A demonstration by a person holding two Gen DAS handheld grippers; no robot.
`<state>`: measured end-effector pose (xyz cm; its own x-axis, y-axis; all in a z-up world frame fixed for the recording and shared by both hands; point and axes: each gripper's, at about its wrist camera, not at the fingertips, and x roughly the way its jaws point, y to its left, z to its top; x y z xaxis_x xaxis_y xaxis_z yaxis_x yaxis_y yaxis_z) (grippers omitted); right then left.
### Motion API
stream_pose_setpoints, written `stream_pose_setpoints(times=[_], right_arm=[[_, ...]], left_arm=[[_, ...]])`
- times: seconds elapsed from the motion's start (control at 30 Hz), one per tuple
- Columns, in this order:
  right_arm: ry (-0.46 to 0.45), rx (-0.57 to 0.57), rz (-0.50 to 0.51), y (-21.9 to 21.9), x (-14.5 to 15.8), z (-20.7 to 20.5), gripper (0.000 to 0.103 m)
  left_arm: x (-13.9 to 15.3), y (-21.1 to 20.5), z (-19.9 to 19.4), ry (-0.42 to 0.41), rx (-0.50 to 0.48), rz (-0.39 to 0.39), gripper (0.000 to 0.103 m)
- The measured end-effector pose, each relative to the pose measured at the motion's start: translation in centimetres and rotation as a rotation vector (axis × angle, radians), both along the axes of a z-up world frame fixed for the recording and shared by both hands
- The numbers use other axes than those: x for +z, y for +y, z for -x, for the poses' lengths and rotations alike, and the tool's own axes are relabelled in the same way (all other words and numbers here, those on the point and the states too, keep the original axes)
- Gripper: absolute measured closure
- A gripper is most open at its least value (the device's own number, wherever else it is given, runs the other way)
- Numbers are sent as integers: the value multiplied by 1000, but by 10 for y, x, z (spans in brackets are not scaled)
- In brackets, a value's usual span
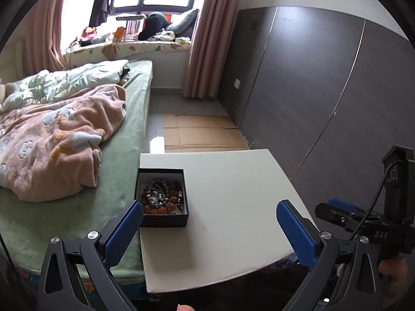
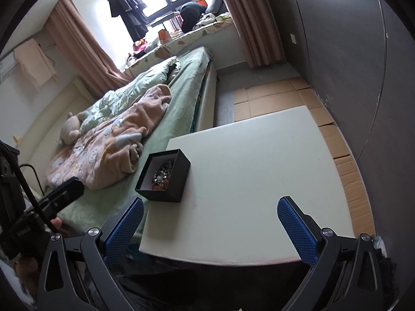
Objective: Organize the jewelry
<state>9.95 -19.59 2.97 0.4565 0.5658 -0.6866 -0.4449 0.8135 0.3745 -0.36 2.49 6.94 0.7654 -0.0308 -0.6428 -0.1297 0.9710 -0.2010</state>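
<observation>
Two grippers, left (image 1: 209,213) and right (image 2: 210,211), jaws wide and empty, face one beaded-jewelry box (image 1: 162,197).

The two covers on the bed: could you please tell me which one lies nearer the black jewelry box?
The pink fleece blanket, bunched beside the black jewelry box; the pale green floral quilt lies farther off, toward the window.

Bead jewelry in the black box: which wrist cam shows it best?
Left wrist. It looks down into the black box, so most of the bead jewelry shows. In the right wrist view the box is tilted and its near wall hides much of the beads.
</observation>
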Motion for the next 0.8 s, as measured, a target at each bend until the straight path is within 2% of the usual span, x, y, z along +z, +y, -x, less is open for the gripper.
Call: stream_pose_setpoints(times=[0.13, 0.33, 0.5, 0.8], right_arm=[[-15, -2, 14, 2, 5, 3, 0], [-48, 2, 4, 1, 12, 9, 0], [-71, 21, -2, 6, 16, 14, 0], [-71, 28, 11, 9, 16, 17, 0]], left_arm=[[6, 2, 7, -24, 31, -17, 0], [17, 20, 20, -92, 105, 33, 0], [14, 25, 20, -83, 150, 18, 1], [14, 15, 25, -80, 124, -25, 0]])
